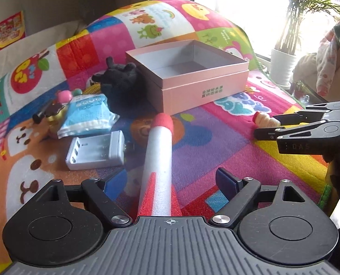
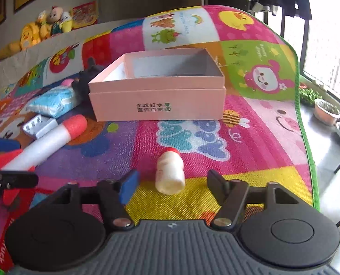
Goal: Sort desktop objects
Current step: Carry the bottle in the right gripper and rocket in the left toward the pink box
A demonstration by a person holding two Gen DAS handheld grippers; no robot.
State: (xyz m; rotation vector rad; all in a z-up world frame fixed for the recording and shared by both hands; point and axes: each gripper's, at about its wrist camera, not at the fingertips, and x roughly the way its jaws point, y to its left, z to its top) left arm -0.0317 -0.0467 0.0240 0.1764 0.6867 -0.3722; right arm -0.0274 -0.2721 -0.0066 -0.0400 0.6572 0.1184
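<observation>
A foam rocket point(image 1: 158, 158), white with a red nose and red fins, lies on the colourful mat between the fingers of my left gripper point(image 1: 171, 180). The jaws stand wide and the pads do not touch it. In the right wrist view a small white bottle with a red cap point(image 2: 170, 174) lies on its side between the fingers of my right gripper point(image 2: 173, 183), with a gap on each side. An open pink box point(image 2: 156, 105) stands empty behind it. The rocket point(image 2: 46, 142) shows at the left there. The bottle point(image 1: 265, 119) sits by the right gripper's fingertips point(image 1: 261, 135).
Left of the pink box point(image 1: 204, 91) lie a black plush toy point(image 1: 124, 84), a blue packet point(image 1: 87, 116), a grey battery charger point(image 1: 96, 153) and a small pink toy point(image 1: 64, 96). The mat's green edge point(image 2: 307, 137) drops off at the right, with potted plants point(image 2: 325, 110) beyond.
</observation>
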